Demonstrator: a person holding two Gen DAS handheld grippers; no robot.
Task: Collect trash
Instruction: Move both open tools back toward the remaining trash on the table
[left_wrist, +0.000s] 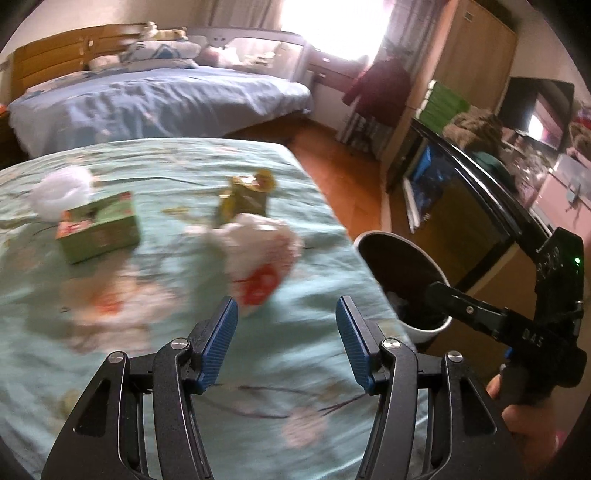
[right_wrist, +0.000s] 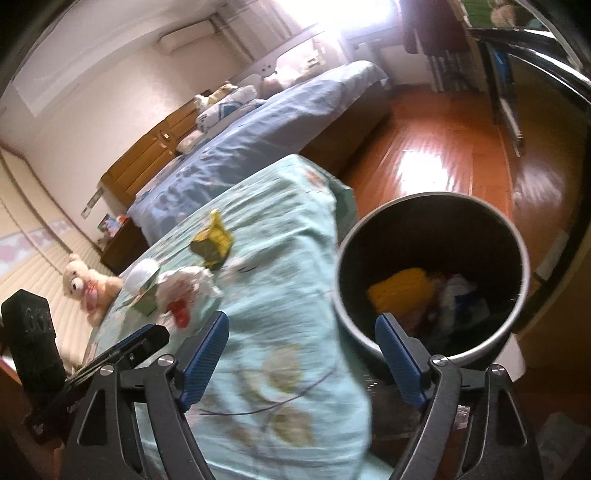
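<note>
Partway through: trash lying in the bin, more waiting on the desk.

Left view: left hand-held gripper (left_wrist: 286, 319) is hanging spread, empty; wad (left_wrist: 258, 251) and wrapper (left_wrist: 245, 197) lying ahead. Right view: right hand-held gripper (right_wrist: 301, 336) is gaping empty, bin (right_wrist: 430, 273) just ahead holding trash.

A teddy bear (right_wrist: 83, 282) sits beyond the blue-covered bed (left_wrist: 155, 99)

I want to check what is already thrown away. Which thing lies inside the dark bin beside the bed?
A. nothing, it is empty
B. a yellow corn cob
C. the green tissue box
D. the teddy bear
B: in the right wrist view a yellow corn cob lies at the bottom of the bin with some other scraps, while the tissue box sits on the bedcover.
</note>
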